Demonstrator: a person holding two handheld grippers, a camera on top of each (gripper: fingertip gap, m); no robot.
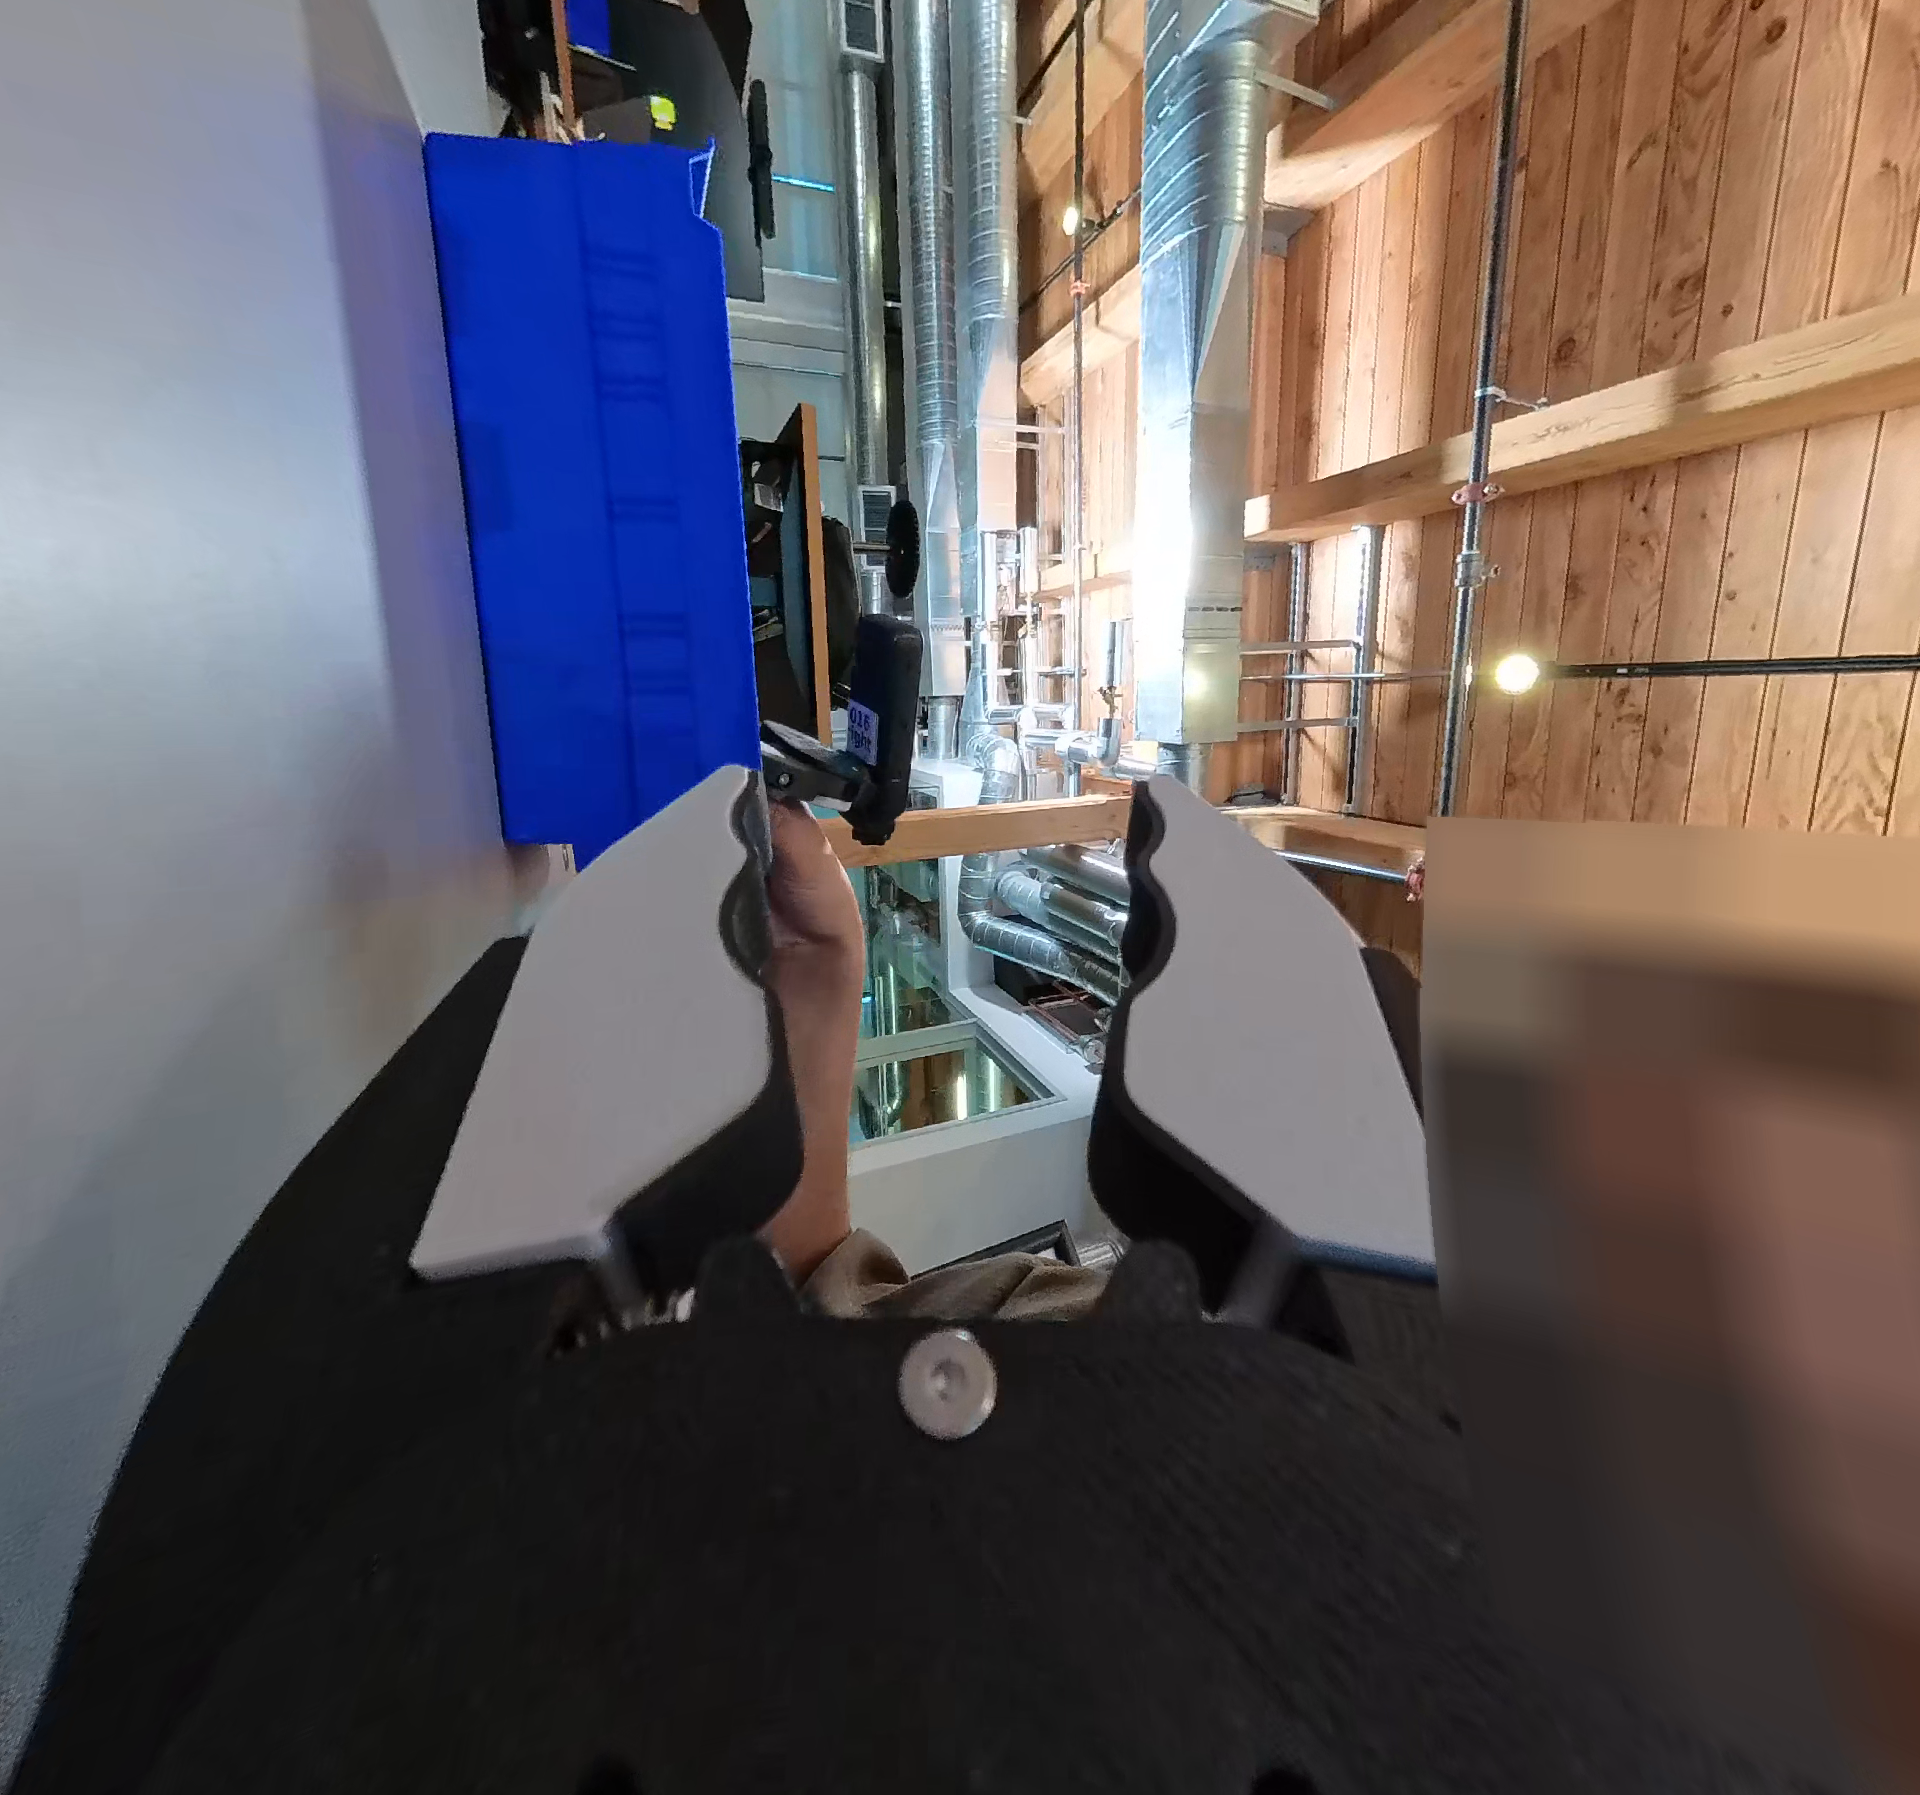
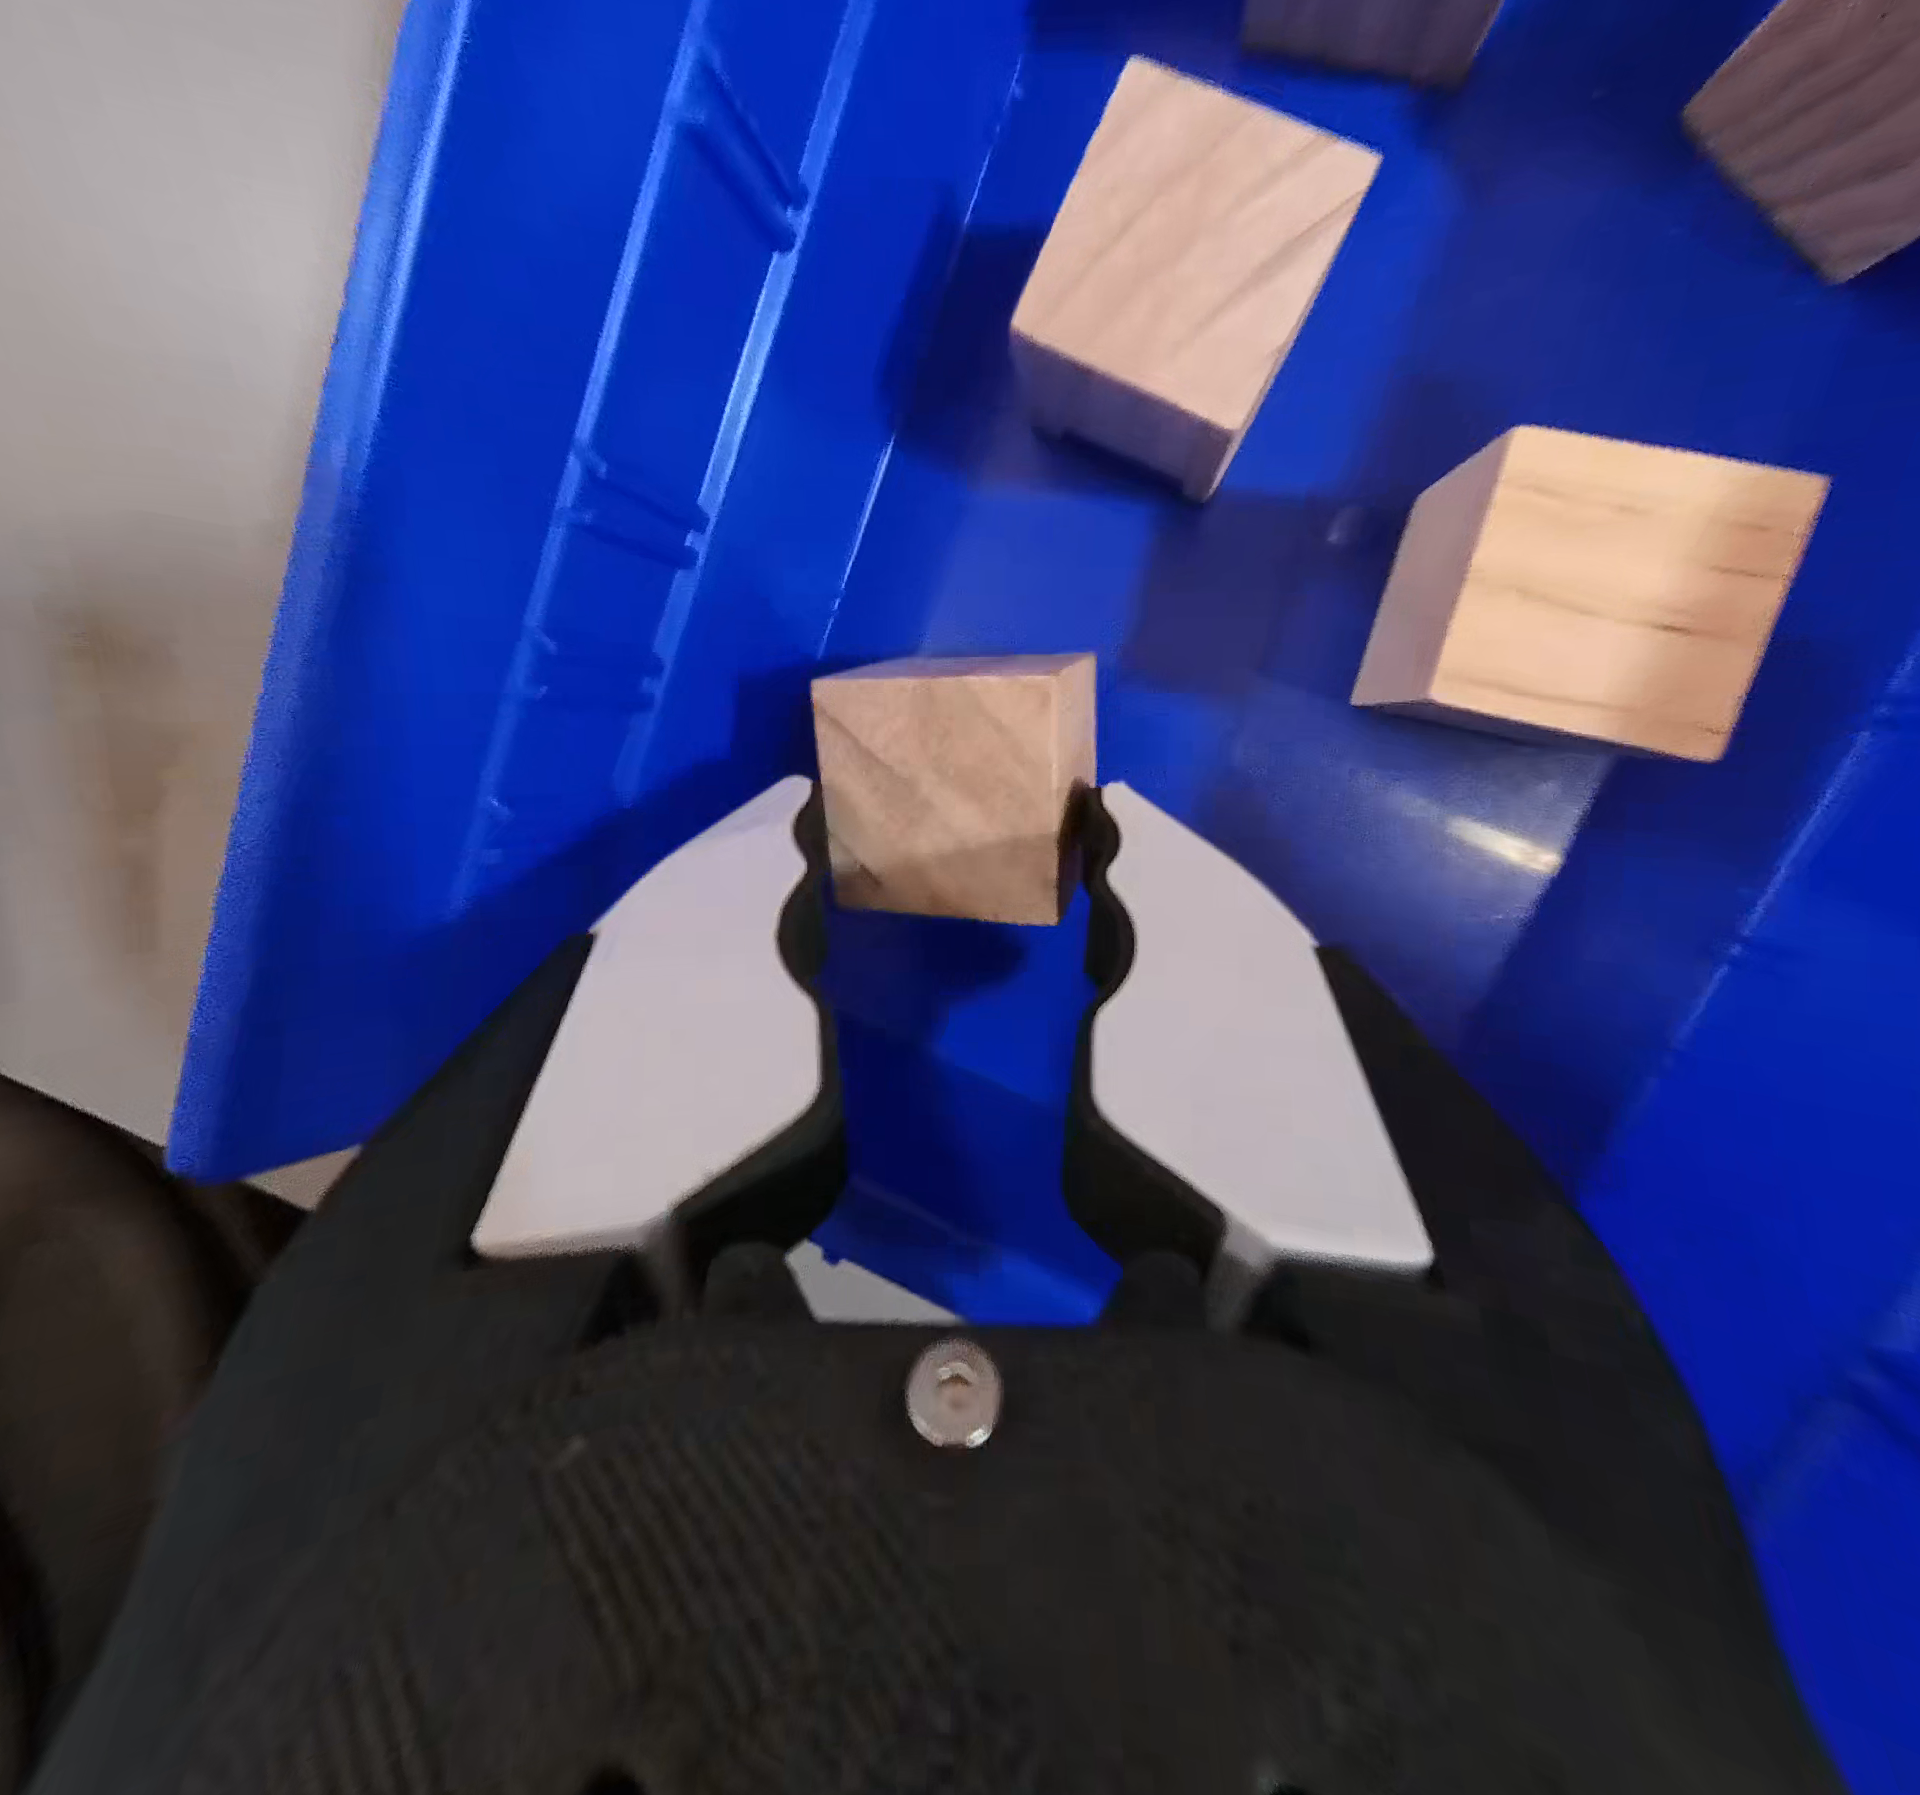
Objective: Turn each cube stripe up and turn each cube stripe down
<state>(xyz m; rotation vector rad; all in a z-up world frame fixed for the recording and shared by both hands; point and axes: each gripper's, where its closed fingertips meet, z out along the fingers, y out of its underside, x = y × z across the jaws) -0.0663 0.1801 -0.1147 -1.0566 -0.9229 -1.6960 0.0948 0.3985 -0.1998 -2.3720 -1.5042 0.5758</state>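
The right hand-held gripper (image 2: 951, 836) pinches a small pale wooden cube (image 2: 951, 784) by two opposite sides at its fingertips, holding it above the floor of the blue plastic bin (image 2: 582, 498). More wooden cubes lie in the bin at about one o'clock (image 2: 1190, 275), two o'clock (image 2: 1590, 592) and farther off. The left hand-held gripper (image 1: 945, 841) is spread wide with nothing between its fingers, the bin's outer wall at ten o'clock on the white table (image 1: 208, 602).

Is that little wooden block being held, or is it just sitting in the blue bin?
Held. The right gripper is shut on the wooden cube; its fingers press both sides, above the blue bin floor.
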